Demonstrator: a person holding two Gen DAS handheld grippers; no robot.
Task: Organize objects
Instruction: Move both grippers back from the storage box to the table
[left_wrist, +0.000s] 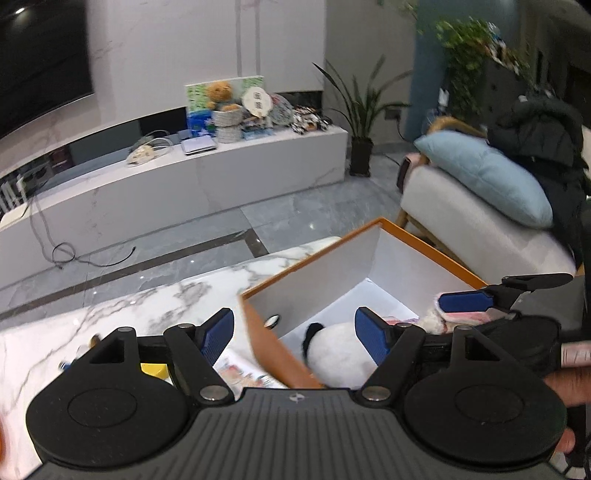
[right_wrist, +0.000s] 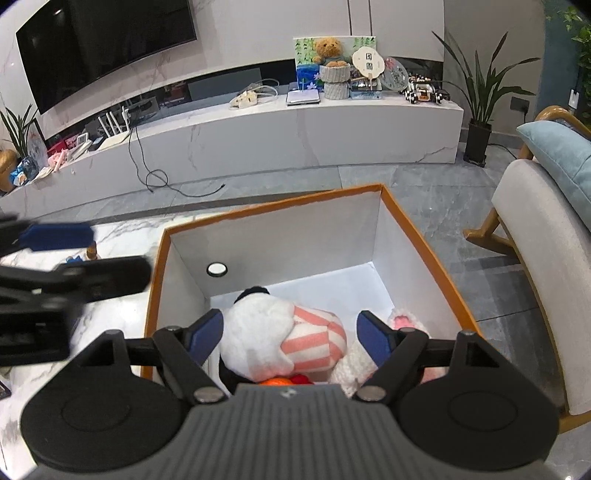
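An orange box (right_wrist: 424, 236) with white inner walls stands on the marble table (left_wrist: 155, 295). A white plush toy with a pink-striped part (right_wrist: 280, 339) lies inside it, with a fluffy pink-and-white toy (right_wrist: 404, 323) beside it. My right gripper (right_wrist: 291, 332) is open above the box, its fingers on either side of the plush, not touching it. My left gripper (left_wrist: 295, 332) is open and empty over the box's left wall (left_wrist: 273, 343); the plush (left_wrist: 336, 350) shows between its fingers. The right gripper's fingers (left_wrist: 465, 301) show at the right of the left wrist view.
A picture book (left_wrist: 243, 373) and a yellow object (left_wrist: 153, 369) lie on the table left of the box. A grey armchair (right_wrist: 535, 258) with a blue cushion stands to the right. A white TV bench (right_wrist: 295, 133) with a teddy bear lies across the floor.
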